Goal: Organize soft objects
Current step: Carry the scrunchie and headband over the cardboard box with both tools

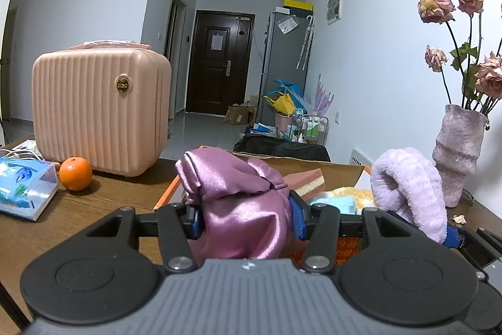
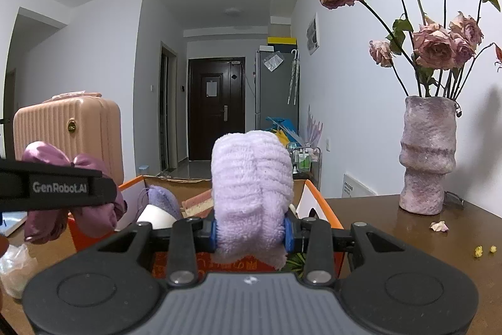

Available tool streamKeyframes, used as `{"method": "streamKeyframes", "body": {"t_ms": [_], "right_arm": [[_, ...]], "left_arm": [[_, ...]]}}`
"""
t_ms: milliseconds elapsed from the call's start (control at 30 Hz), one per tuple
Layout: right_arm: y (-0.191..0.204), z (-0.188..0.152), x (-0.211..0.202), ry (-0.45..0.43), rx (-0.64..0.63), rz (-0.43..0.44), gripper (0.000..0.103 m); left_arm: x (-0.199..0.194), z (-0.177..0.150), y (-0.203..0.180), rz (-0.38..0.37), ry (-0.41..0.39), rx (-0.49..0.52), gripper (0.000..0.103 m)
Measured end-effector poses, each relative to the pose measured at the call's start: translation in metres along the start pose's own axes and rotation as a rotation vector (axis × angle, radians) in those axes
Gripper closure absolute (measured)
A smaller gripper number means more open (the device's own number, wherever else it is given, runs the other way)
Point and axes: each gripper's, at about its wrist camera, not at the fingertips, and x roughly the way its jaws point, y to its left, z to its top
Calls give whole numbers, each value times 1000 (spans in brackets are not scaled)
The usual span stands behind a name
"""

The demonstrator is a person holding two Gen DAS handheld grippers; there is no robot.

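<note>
Two grippers, both loaded, side by side in front of the orange-edged cardboard box (image 2: 317, 197). Far left on the brown table (image 1: 103, 193): blue tissue pack (image 1: 22, 187), orange (image 1: 75, 173), pink ribbed case (image 1: 100, 112) behind them. Left gripper (image 1: 244, 217): jaws part closed, blue pads pressing both sides of the shiny purple satin bundle (image 1: 238, 197), which bulges up above the fingertips and hangs down behind them toward the camera, raised in front of the box's near edge. Inside the box: pink and cream sponge block (image 1: 306, 182), light blue and yellow fluffy pieces, not clear what. Right gripper (image 2: 251, 233): jaws narrow, pads clamped on the lilac fleece roll (image 2: 251, 178), which stands upright between the fingers, its top well above the tips, bottom edge drooping below them, at the box's near wall. Further right on the table: mottled purple vase (image 2: 426, 156) with dried roses (image 2: 436, 46), a fallen petal (image 2: 439, 226) beside its base.
</note>
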Motion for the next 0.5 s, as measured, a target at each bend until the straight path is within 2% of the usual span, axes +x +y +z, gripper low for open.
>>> {"method": "streamKeyframes", "body": {"t_ms": [500], "right_arm": [[-3, 6, 33, -16, -4, -4, 67]], "left_arm": [[26, 9, -3, 0, -9, -1, 51]]}}
